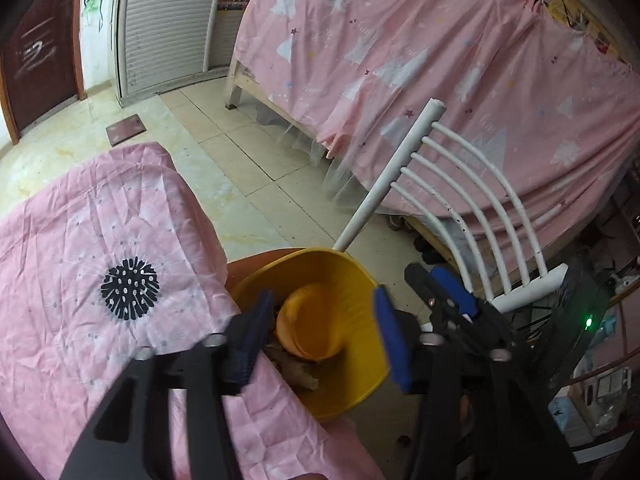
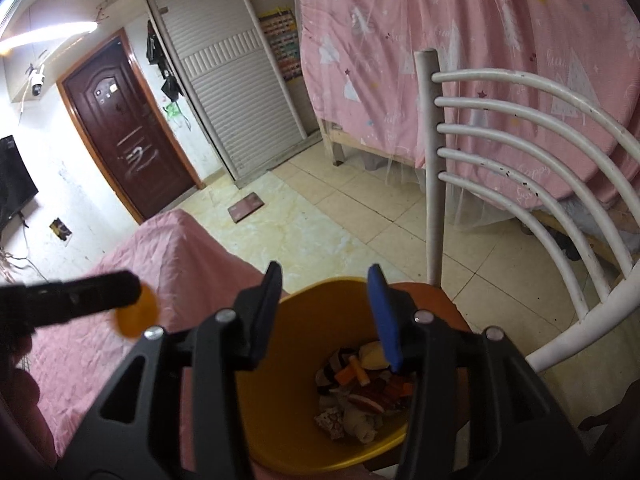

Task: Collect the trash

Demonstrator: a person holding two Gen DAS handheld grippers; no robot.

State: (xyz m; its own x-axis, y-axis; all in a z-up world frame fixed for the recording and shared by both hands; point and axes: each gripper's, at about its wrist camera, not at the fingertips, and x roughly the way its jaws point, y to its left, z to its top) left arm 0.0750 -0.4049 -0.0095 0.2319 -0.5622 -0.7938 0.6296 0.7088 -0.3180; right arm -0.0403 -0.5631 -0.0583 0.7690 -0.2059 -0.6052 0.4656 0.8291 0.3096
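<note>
A yellow bin [image 1: 352, 280] stands on an orange chair seat beside the pink-covered table [image 1: 100, 280]. In the left wrist view an orange cup [image 1: 308, 324] sits between my left gripper's [image 1: 320, 332] open fingers, over the bin; whether the fingers touch it I cannot tell. In the right wrist view the bin [image 2: 304, 320] holds several wrappers and scraps [image 2: 360, 392]. My right gripper [image 2: 326, 312] is open and empty above the bin. The left gripper's tip [image 2: 80, 300] with the orange cup [image 2: 136, 316] shows at left.
A white slatted chair back [image 2: 520, 168] rises right of the bin. A bed draped in pink cloth [image 1: 440, 80] stands behind. Tiled floor [image 1: 248, 152] with a dark mat [image 1: 126, 129] lies beyond the table. A brown door [image 2: 124, 132] is far left.
</note>
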